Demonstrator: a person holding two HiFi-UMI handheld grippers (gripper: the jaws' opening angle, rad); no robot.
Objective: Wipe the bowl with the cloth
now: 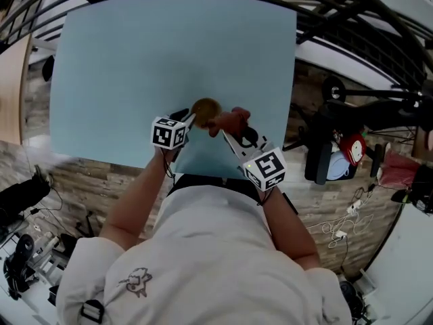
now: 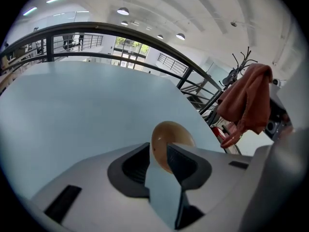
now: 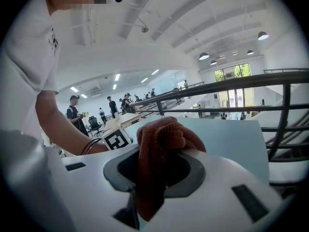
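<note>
Gripping a rust-red cloth (image 3: 161, 139), the right gripper (image 3: 150, 175) has both jaws closed on the bunched fabric. The fabric fills the gap between them and bulges in a rounded wad past their tips. Just beyond that wad, off to its left, sits the left tool's marker cube (image 3: 116, 140), with the person's forearm (image 3: 63, 127) behind it.

The left gripper (image 2: 158, 154) has its jaws spread wide, and bare tabletop shows through most of the gap. At the far end of that gap stands the small tan bowl (image 2: 170, 134), its hollow showing toward the tool. Its near rim reaches in between the jaw tips, close against the right-hand jaw. Whether that jaw touches the rim is hard to judge from this angle, but nothing looks clamped. Right of this tool and higher up, the cloth hangs from the other gripper.

Seen from the head view, both tools meet close in front of the person's body with their tips angled toward each other. The bowl lies just ahead of the left tips, and the cloth is just beside it on the right gripper's side. Beyond the tips the pale blue table (image 1: 169, 59) stretches away, and past its far edge runs a dark railing (image 2: 120, 31).
</note>
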